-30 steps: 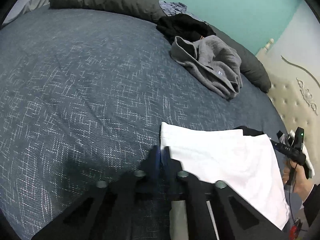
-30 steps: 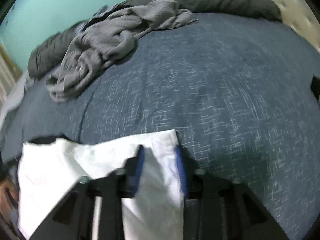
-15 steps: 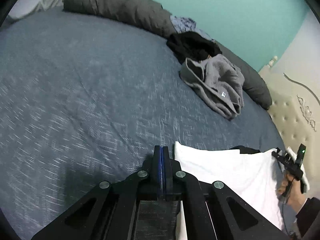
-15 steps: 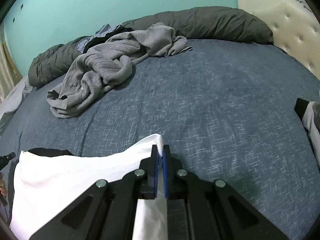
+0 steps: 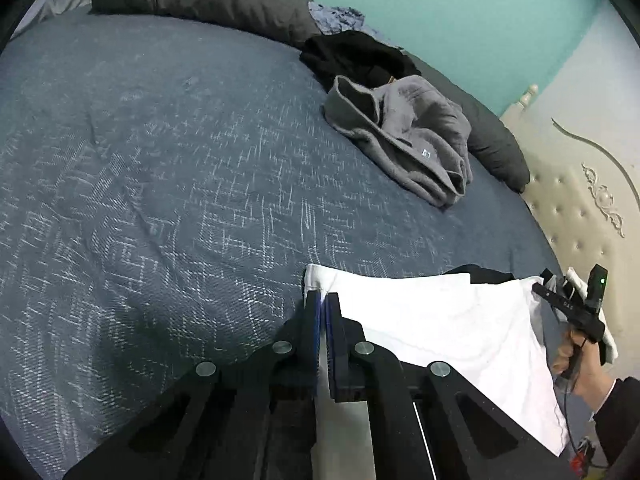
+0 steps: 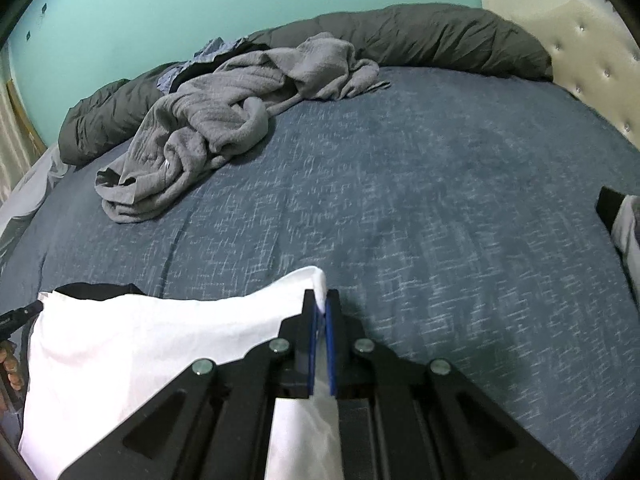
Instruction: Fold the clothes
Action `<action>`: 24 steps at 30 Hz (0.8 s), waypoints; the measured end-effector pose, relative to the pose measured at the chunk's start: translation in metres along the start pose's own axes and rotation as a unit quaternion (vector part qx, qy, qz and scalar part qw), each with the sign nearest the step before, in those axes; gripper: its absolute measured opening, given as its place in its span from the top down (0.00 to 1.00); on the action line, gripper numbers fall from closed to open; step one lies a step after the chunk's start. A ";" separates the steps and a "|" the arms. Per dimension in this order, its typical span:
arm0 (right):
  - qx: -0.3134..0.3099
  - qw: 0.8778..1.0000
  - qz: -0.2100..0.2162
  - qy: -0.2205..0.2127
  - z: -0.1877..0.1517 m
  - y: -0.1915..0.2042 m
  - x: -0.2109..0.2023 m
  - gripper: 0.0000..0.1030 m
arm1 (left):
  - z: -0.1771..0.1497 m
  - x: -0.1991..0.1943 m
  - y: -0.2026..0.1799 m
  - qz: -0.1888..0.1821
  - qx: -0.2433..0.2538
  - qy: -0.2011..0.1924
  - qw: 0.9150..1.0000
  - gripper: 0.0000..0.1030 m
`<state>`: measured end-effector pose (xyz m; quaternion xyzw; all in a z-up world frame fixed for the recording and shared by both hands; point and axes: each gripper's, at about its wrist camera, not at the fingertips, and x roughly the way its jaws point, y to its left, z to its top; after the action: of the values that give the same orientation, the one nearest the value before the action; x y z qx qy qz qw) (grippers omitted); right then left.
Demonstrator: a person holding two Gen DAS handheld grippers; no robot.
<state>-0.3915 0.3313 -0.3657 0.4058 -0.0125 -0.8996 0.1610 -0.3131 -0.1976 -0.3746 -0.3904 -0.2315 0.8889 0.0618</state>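
Both claws are pinching corners of the white cotton garment: the left claw is gripping its near-left corner, the right claw its opposite one. That garment is lying spread flat on the blue woven bedspread, near the bed's front edge. A fold is probably being carried out; the next move likely calls for both corners travelling together, level, so the edges meet squarely. A crumpled grey fleece garment is waiting farther back.
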 end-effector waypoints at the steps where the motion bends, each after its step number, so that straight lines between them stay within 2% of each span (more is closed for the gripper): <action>1: 0.000 1.000 -0.002 -0.004 0.001 -0.001 -0.002 0.97 | 0.002 -0.007 -0.002 0.007 0.005 -0.011 1.000 0.98; 3: 0.003 1.000 -0.007 -0.016 0.005 -0.004 -0.008 0.97 | 0.006 -0.016 -0.002 0.015 0.007 -0.027 0.999 0.98; 7: 0.006 1.000 -0.020 -0.013 0.009 -0.004 -0.005 0.97 | 0.013 -0.029 -0.001 0.028 0.004 -0.049 0.998 0.98; 13: 0.017 0.998 -0.048 0.027 0.009 -0.002 0.013 0.96 | 0.006 -0.012 0.003 0.048 0.006 -0.019 0.999 0.95; 16: 0.023 0.997 -0.062 0.047 0.009 -0.001 0.023 0.92 | 0.005 -0.012 0.001 0.061 0.017 -0.012 0.998 0.92; 18: 0.023 0.995 -0.090 0.037 0.009 -0.002 0.014 0.81 | 0.006 -0.018 0.000 0.066 0.020 -0.016 0.998 0.76; 19: 0.026 0.995 -0.093 0.033 0.008 -0.003 0.008 0.79 | 0.006 -0.023 0.000 0.069 0.021 -0.018 0.997 0.60; 20: 0.028 0.995 -0.095 0.029 0.008 -0.003 0.002 0.78 | 0.005 -0.028 0.000 0.069 0.023 -0.018 0.997 0.55; 22: 0.032 0.994 -0.098 0.020 0.006 -0.001 -0.014 0.78 | 0.003 -0.038 -0.002 0.074 0.025 -0.018 0.997 0.55; 24: 0.049 0.996 -0.075 0.011 0.000 0.003 -0.033 0.77 | -0.002 -0.049 -0.005 0.080 0.028 -0.018 0.996 0.55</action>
<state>-0.3703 0.3387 -0.3416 0.4230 -0.0244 -0.9029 0.0730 -0.2782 -0.2064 -0.3405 -0.3895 -0.1760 0.9041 -0.0028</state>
